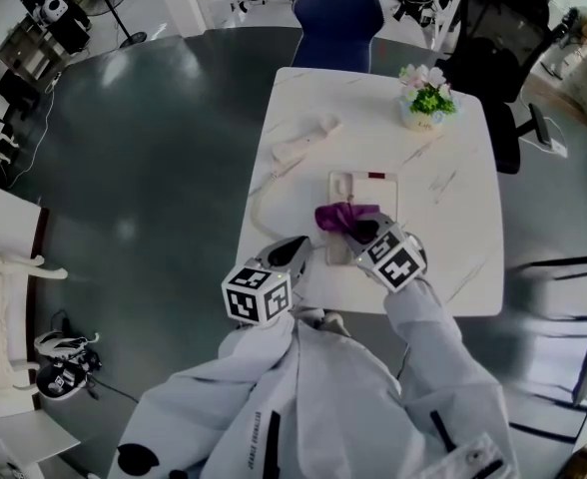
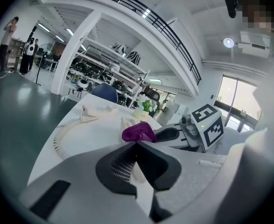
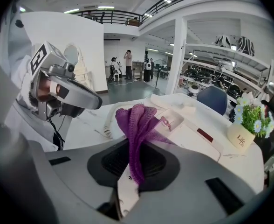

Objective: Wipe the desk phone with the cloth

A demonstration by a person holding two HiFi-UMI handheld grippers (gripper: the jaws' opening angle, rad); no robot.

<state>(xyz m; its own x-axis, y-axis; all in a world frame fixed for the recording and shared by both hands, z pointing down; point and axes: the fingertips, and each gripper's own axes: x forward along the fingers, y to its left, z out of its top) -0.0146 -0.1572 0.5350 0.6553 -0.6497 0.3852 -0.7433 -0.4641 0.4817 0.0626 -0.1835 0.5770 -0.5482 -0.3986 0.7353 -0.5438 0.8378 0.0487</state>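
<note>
On the table (image 1: 463,198) near its front edge, the phone (image 1: 368,193) lies flat with its handset (image 1: 303,140) off and set well apart at the far left, joined by a cord (image 1: 259,203) that loops along the table's left side. The main risk, as I judge it, is that the phone slides under a wiping push. Nothing clearly pins it, and a shove toward the far side could drag the cord and tug the handset. A second risk is the cloth (image 1: 338,216) itself: it is gathered into a narrow bunch, not spread, so the hard jaw tips could scrape the phone's face or press keys while little fabric meets it. A thin pinch may also let the fabric slip out under drag. The right gripper (image 3: 134,164) is pressed together on the purple cloth, which rises from between its jaws in a folded tuft and hangs over the phone's near end. Whether the fabric touches the surface is hard to tell from here. The left gripper (image 2: 137,146) has its jaws together with nothing between them. It sits just beside the phone's near left corner, and contact with it cannot be made out.
</note>
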